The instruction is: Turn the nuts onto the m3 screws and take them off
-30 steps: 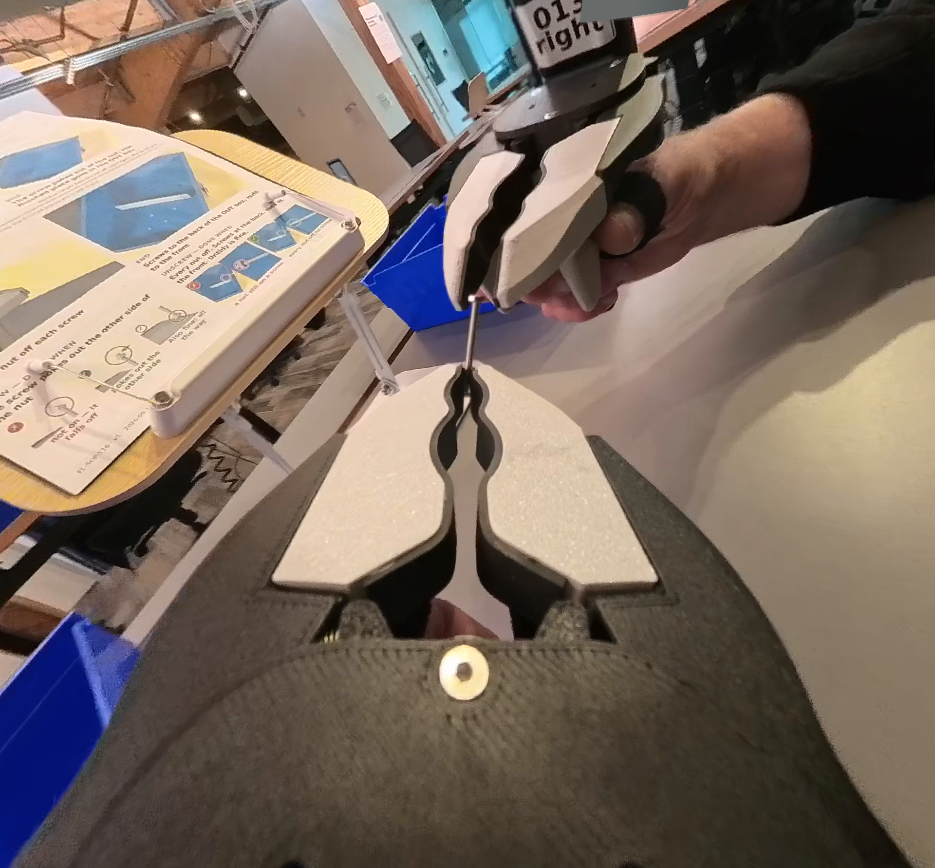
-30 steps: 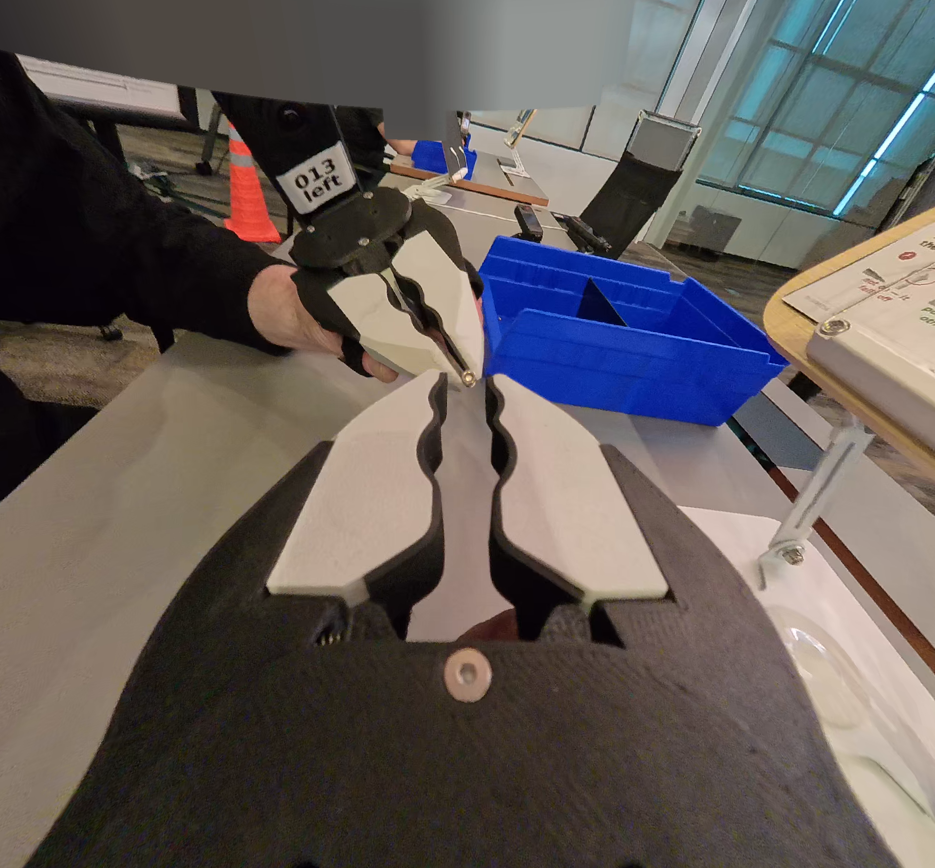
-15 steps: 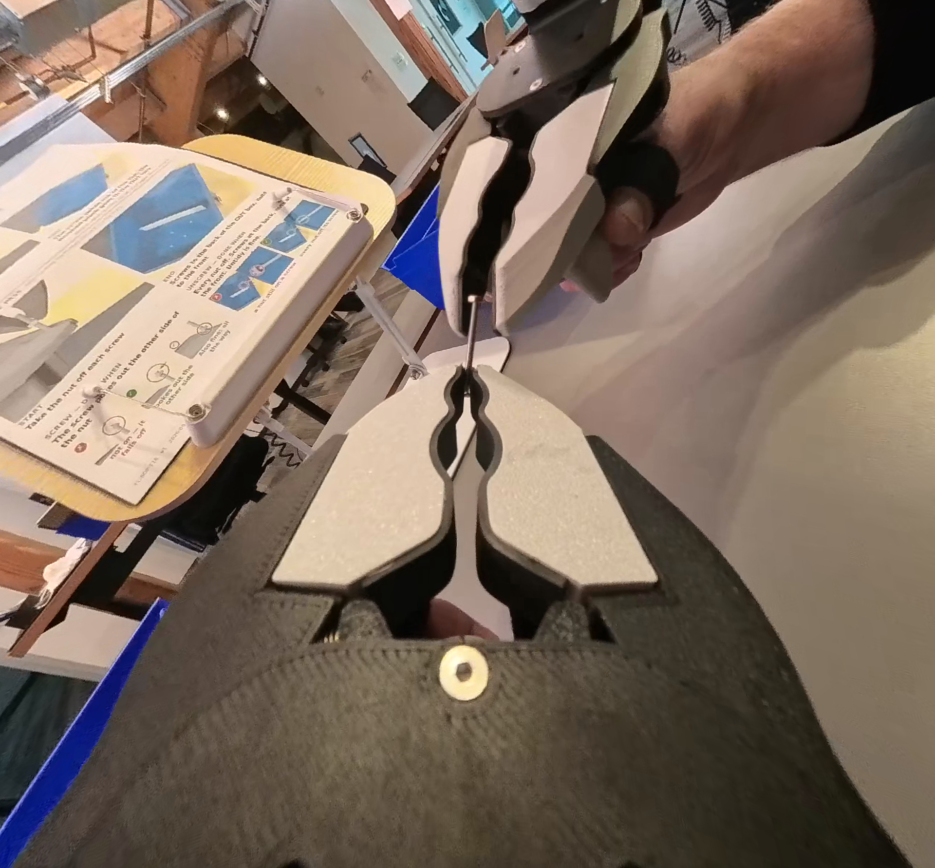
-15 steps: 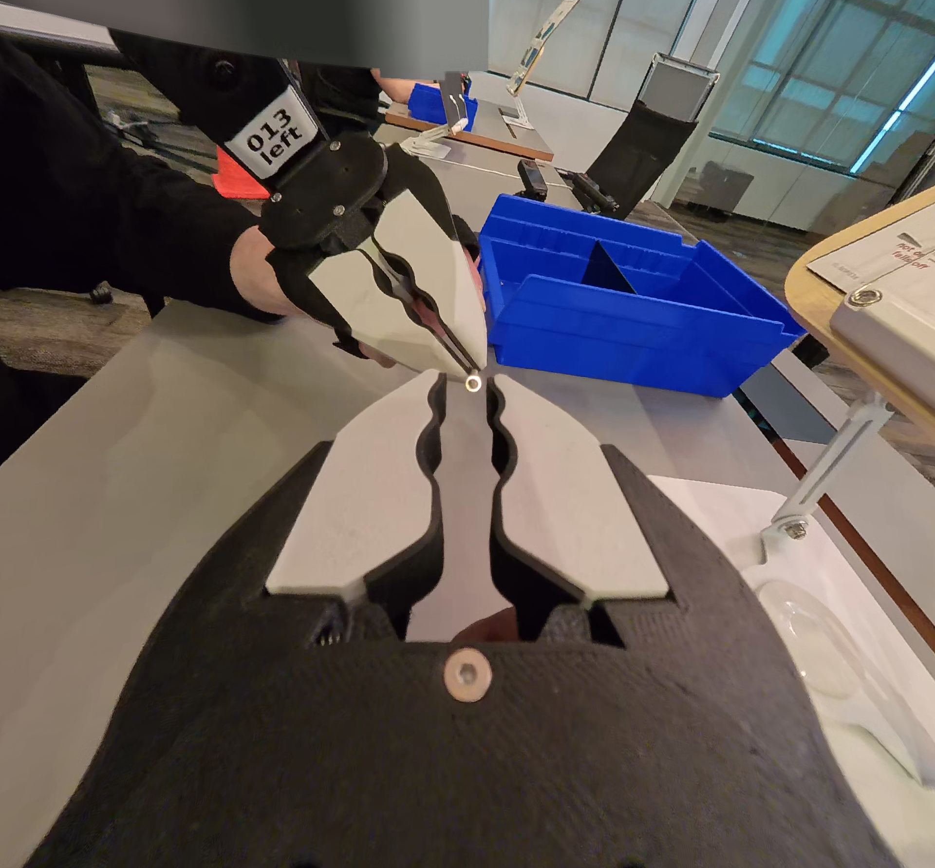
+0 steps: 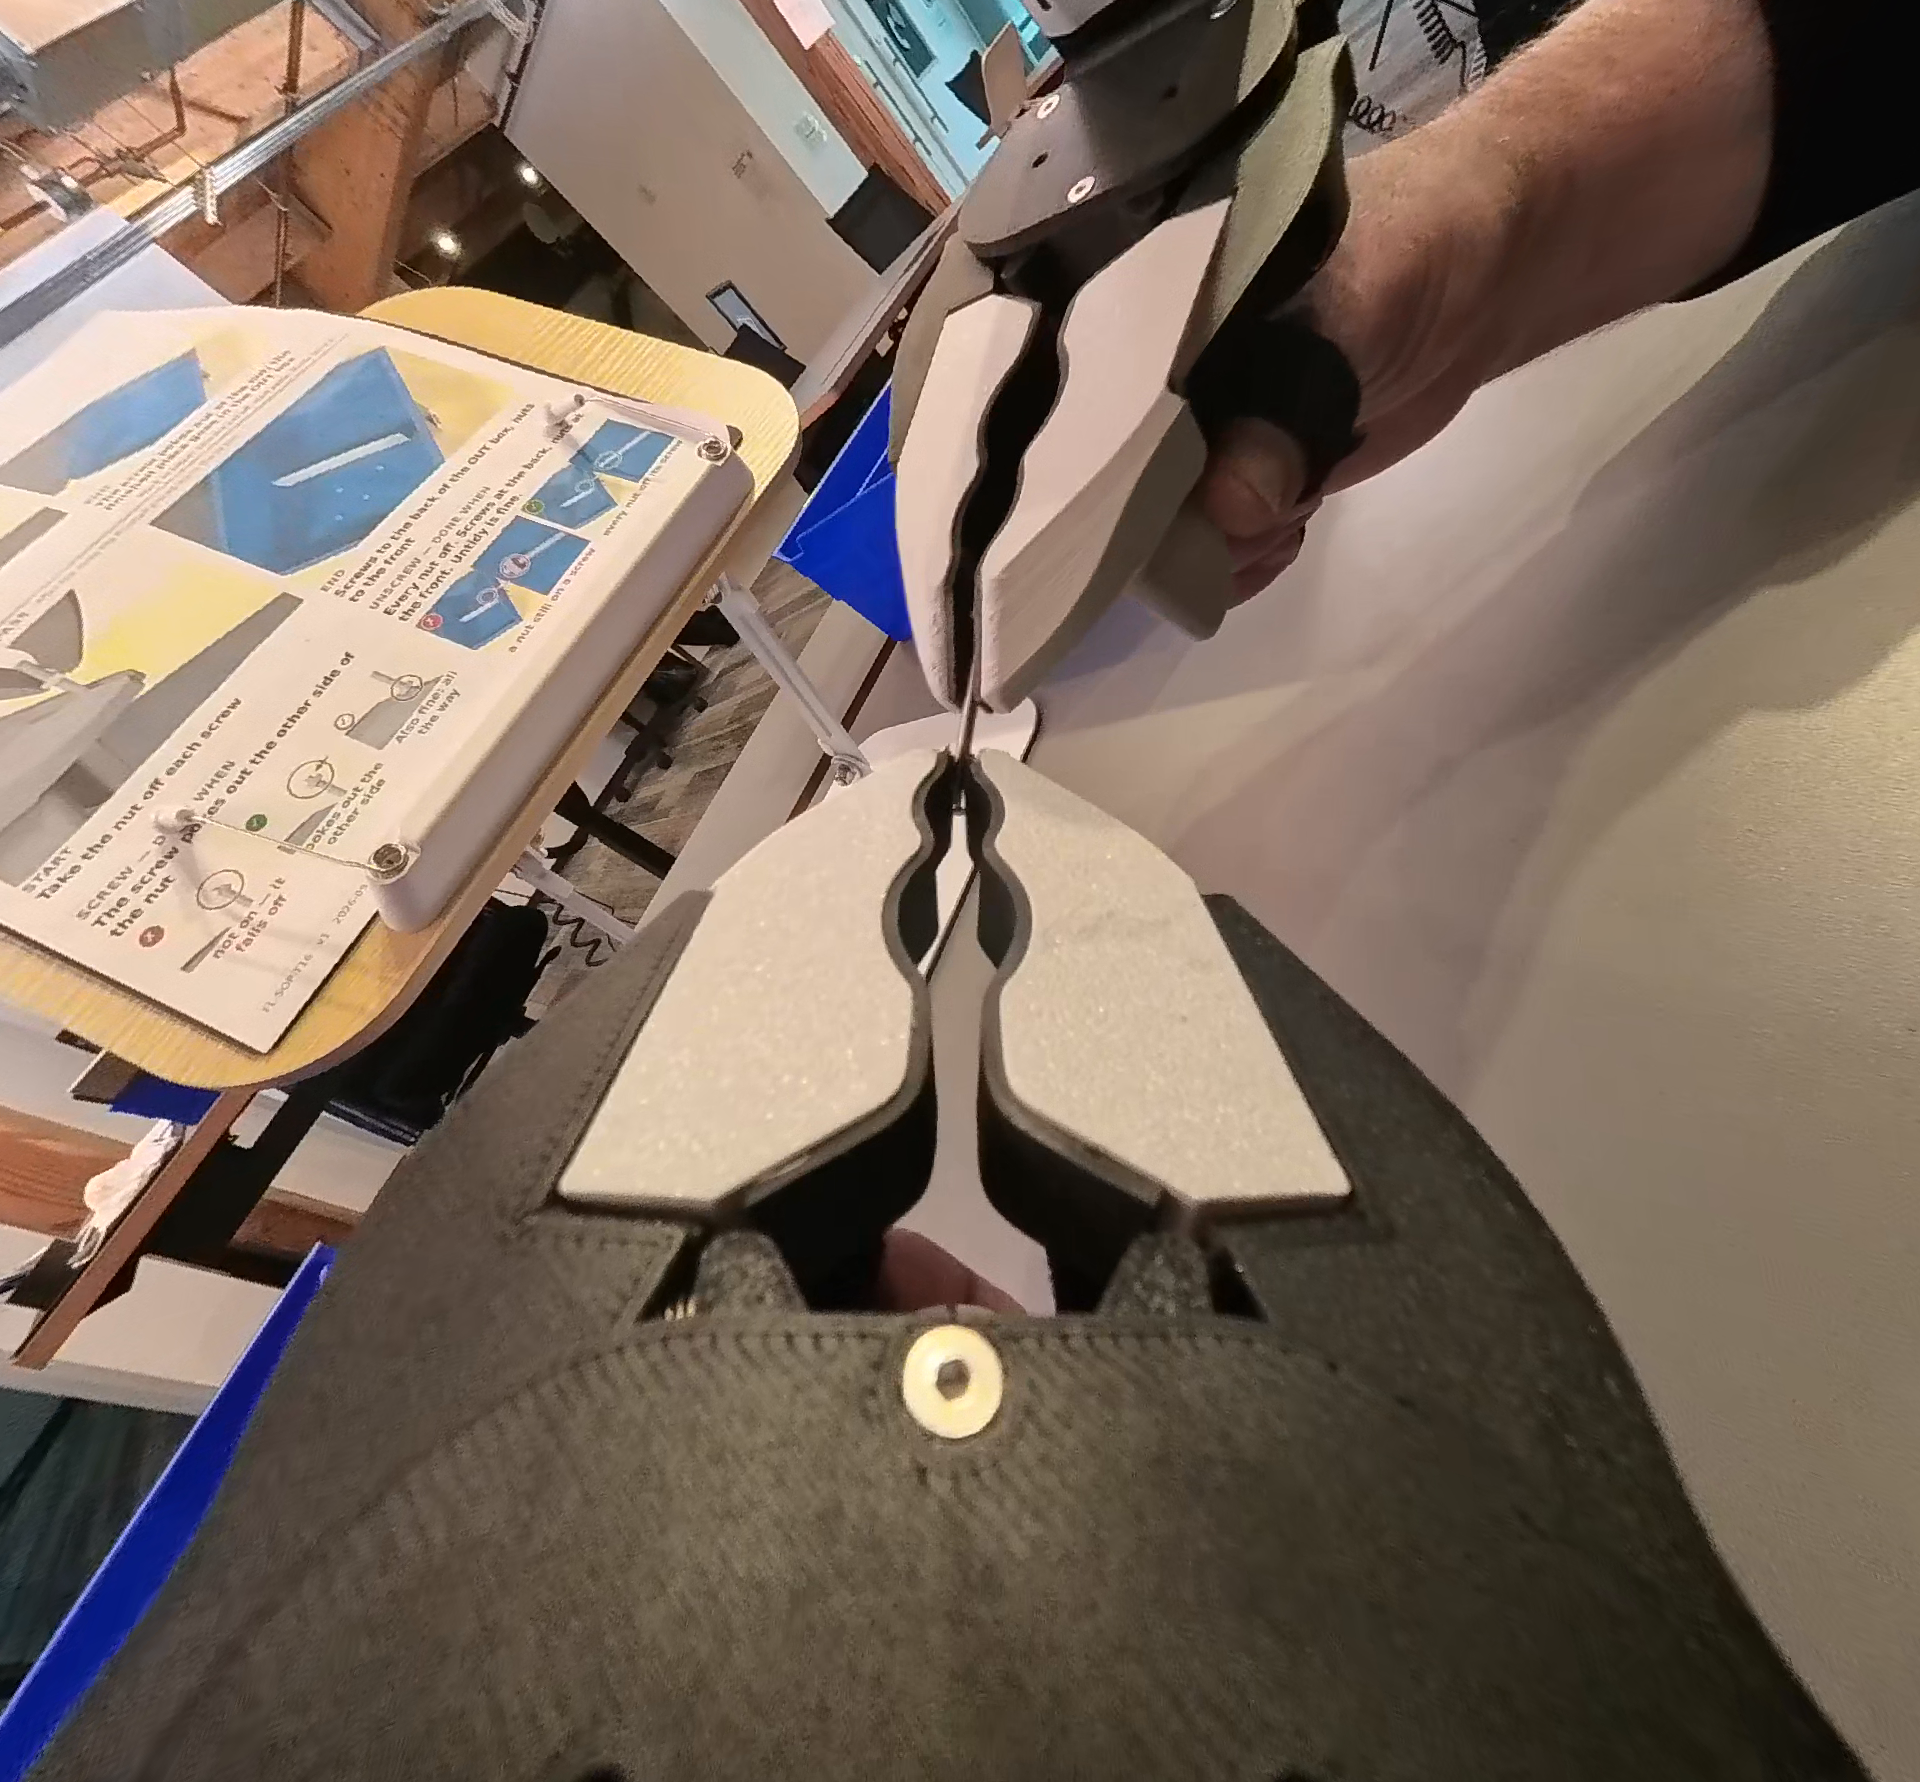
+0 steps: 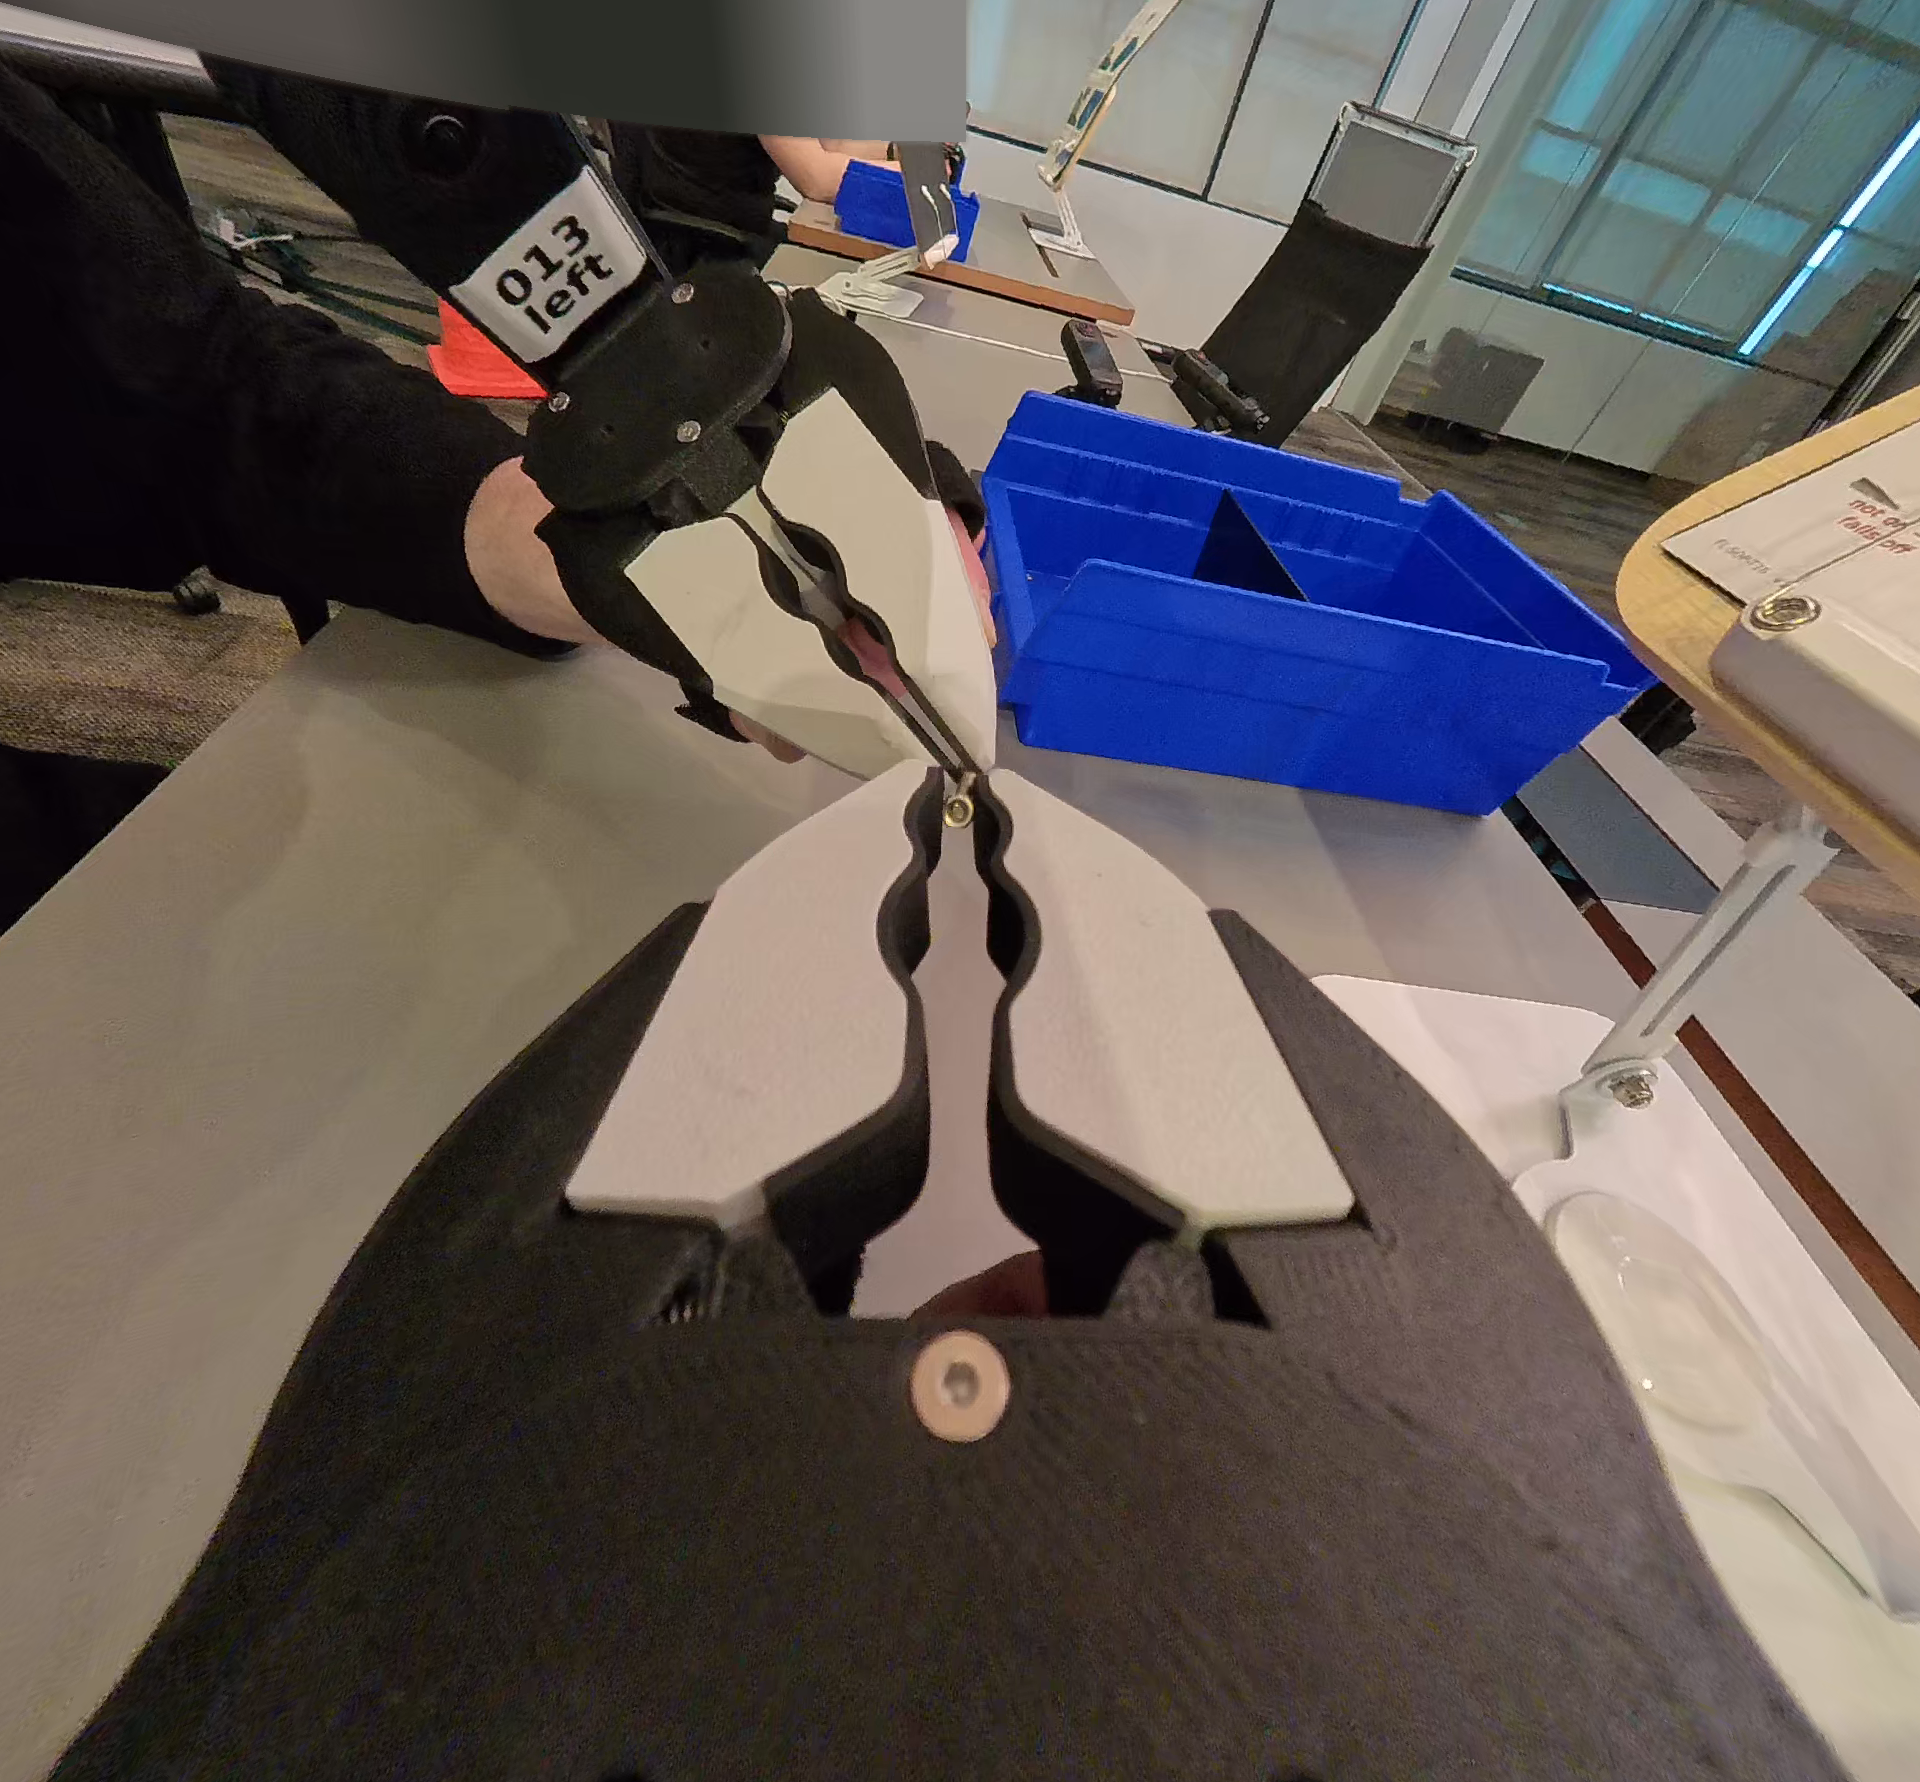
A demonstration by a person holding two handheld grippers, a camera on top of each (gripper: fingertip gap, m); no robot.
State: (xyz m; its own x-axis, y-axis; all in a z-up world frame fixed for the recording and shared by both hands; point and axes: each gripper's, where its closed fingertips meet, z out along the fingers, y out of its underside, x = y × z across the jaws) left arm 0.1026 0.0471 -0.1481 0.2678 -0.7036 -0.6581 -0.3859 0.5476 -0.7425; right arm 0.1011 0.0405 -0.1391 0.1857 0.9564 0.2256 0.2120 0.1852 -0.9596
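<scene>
Mid-threading above the desk (image 6: pixel 312 901): left hand-held gripper (image 5: pixel 958 776) clamped on the screw (image 5: pixel 966 730), right hand-held gripper (image 6: pixel 961 802) pinching the nut (image 6: pixel 956 805), removal apparently still ahead.

A smooth, matte grey tabletop (image 6: pixel 312 953) carries everything here. Toward its far edge sits a blue plastic storage bin (image 6: pixel 1288 652) with a dark divider upright inside it. Along the right edge lies a flat white mat with rounded corners (image 6: pixel 1455 1057), and on it a metal bracket foot (image 6: pixel 1616 1088) is bolted down, its slim white strut rising away. Near the right front corner a clear, shallow plastic dish (image 6: pixel 1662 1317) rests on the mat.
</scene>
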